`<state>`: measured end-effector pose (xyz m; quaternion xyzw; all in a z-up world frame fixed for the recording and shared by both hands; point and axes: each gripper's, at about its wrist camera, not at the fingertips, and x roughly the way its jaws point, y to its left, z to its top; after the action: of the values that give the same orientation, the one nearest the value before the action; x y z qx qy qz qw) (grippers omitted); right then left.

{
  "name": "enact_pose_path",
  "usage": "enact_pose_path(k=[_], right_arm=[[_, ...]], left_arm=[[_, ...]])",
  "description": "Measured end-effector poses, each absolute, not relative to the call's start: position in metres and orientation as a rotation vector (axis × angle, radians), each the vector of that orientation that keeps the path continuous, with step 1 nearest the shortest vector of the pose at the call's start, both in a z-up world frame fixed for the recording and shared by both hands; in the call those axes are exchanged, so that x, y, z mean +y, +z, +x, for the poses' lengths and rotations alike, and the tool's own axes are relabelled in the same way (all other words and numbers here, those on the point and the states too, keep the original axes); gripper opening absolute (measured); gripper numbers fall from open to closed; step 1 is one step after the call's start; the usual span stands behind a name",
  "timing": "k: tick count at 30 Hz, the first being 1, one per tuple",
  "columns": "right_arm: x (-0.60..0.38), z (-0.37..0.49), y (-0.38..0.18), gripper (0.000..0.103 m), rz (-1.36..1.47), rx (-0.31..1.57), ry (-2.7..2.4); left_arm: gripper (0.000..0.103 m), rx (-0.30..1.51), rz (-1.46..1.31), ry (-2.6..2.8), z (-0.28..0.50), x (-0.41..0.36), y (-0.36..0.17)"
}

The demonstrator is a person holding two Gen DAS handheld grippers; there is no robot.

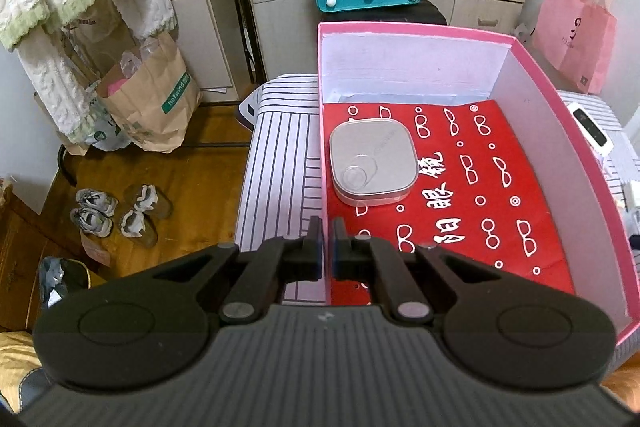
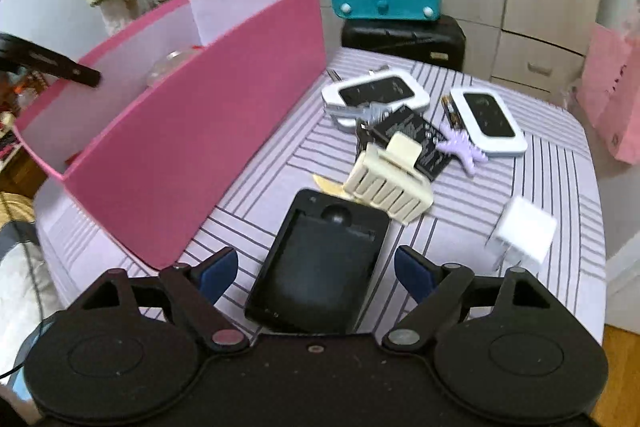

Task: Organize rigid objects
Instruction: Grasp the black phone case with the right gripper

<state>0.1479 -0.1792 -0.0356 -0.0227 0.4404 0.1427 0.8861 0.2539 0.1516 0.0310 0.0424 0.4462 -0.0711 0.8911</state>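
Left claw [image 1: 326, 247] is hanging pressed together over the near end of the pink box [image 1: 568, 131], nothing in it. A grey case [image 1: 374, 163] is lying inside on the red sheet [image 1: 460, 187]. Right claw [image 2: 316, 267] is sitting spread around a black phone [image 2: 320, 267] on the striped counter [image 2: 552, 163], pads not touching it.

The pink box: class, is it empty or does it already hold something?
Not empty: the pink box holds a grey square case lying on red printed paper.

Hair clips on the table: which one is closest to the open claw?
The cream hair clip, big with long teeth. The little purple clip lies farther back.
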Motion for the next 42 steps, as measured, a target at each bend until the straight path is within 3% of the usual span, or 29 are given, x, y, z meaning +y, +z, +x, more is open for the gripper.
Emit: enact_pose_path(k=[2, 7, 27, 42], right_arm=[[-0.174, 0.147, -0.042, 0.075, -0.059, 0.913, 0.263], [-0.169, 0.144, -0.043, 0.068, -0.047, 0.876, 0.225], [-0.185, 0.158, 0.032, 0.068, 0.116, 0.692, 0.233], [-0.147, 0.217, 0.083, 0.068, 0.149, 0.815, 0.568]], left_arm=[[0.003, 0.919, 0.086, -0.155, 0.251, 0.153, 0.032], [0.003, 0.904, 0.086, -0.162, 0.249, 0.153, 0.029], [0.004, 0.939, 0.084, -0.194, 0.254, 0.156, 0.029], [0.004, 0.958, 0.103, -0.2, 0.255, 0.154, 0.031]])
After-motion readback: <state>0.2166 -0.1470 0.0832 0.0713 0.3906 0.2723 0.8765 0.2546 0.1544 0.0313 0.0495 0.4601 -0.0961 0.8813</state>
